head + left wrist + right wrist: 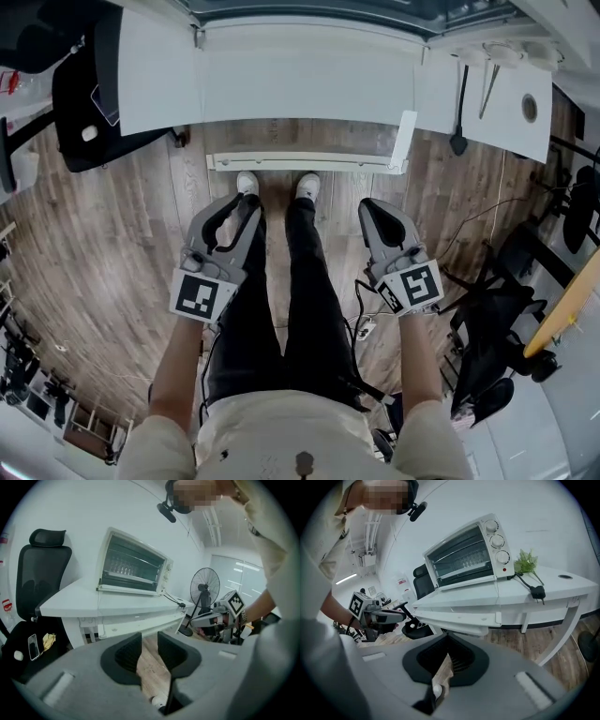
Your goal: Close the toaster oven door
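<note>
The white toaster oven (pixel 133 564) (pixel 468 552) stands on the white desk (pixel 309 84), with its glass door upright against its front and three knobs at its right side. Both grippers hang low in front of the person's legs, well short of the desk and apart from the oven. My left gripper (pixel 234 211) (pixel 149 641) is open, and only floor shows in the gap between its pads. My right gripper (pixel 373 208) (pixel 447 641) is shut with its tips together on nothing. Each gripper also shows small in the other's view.
A black office chair (pixel 84 112) (pixel 40 573) stands at the desk's left end. A standing fan (pixel 205 587) is off to the right. A green plant (pixel 526 562) and a black plug with its cable (pixel 536 591) lie beside the oven. A pull-out shelf (pixel 305 161) juts from under the desk.
</note>
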`<state>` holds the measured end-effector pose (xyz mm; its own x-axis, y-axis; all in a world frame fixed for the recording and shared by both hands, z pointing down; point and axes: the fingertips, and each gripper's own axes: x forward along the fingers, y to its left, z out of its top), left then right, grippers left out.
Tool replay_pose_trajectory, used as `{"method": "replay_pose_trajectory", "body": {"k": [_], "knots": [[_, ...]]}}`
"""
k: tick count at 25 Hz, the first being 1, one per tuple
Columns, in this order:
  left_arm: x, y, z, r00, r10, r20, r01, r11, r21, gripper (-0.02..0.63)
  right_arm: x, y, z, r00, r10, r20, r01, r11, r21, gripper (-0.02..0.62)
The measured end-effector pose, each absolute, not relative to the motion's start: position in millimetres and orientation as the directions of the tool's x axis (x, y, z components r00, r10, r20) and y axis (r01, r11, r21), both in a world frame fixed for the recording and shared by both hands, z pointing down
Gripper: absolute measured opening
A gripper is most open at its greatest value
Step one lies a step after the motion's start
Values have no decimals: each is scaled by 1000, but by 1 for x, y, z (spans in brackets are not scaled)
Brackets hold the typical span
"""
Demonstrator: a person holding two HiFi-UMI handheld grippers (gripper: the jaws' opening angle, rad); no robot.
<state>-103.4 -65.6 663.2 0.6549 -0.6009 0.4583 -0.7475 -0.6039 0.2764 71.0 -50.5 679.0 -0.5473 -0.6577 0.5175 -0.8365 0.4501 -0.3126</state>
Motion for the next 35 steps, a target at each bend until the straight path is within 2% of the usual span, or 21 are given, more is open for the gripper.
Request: {"method": "replay_pose_trajectory", "body": {"k": [2,5,16,22,26,31,35], "knots": [[-107,-63,678,642,-605,472,-759,-591,274,110,79,-50,691,-538,-667,515,-842,439,-312,18],[-116,-60,700,615,-610,499,-776,-579,249,111,89,-51,708,-515,-682,519,-857,424,-294,104],[-145,-85,746,515,-672,532,-837,-528,143,114,131,-85,739,-367,-778,510,-929,340,-149,109],[-143,-96,755,540,-668,512,-820,-554,142,123,128,-95,737,-387,-788,478,-919,369,-136,147],[-136,-109,746,563,-679,472,-805,-581,124,146,127,-103,735,-392,-795,463,-915,391,-103,149],[-142,-120,734,543,-719,433,-825,-552,118,146,122,-102,735,-408,-793,452,-905,417,-85,156],[-137,-121,725,562,-718,410,-806,-586,79,146,118,-103,725,-417,-808,417,-901,429,-69,164]]}}
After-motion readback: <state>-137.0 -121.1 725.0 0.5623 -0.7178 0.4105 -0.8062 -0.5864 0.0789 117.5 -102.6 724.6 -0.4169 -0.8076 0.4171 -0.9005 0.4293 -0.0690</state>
